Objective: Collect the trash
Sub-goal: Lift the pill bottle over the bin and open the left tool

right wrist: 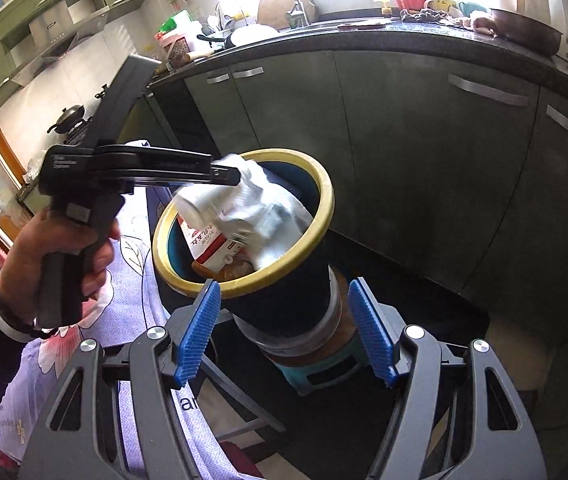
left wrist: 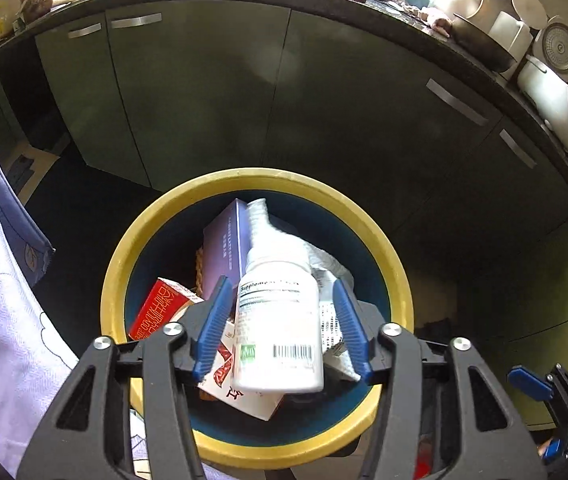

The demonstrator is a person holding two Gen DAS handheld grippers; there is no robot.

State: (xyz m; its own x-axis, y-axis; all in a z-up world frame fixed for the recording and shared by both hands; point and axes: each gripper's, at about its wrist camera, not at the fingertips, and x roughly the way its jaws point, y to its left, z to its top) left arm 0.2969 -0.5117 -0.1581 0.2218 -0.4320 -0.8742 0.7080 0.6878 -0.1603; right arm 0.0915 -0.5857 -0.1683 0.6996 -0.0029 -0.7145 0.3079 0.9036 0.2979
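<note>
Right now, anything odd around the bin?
The trash bin looks overfull: a purple box and crumpled white wrapping stick up to the rim. It also leans toward the cabinets. The white bottle sits between the open left gripper fingers over the pile, apparently just released.

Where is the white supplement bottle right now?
In the left wrist view, the white supplement bottle sits low in the centre, between the open fingers of the left tool, directly above the yellow-rimmed bin with its purple box.
</note>
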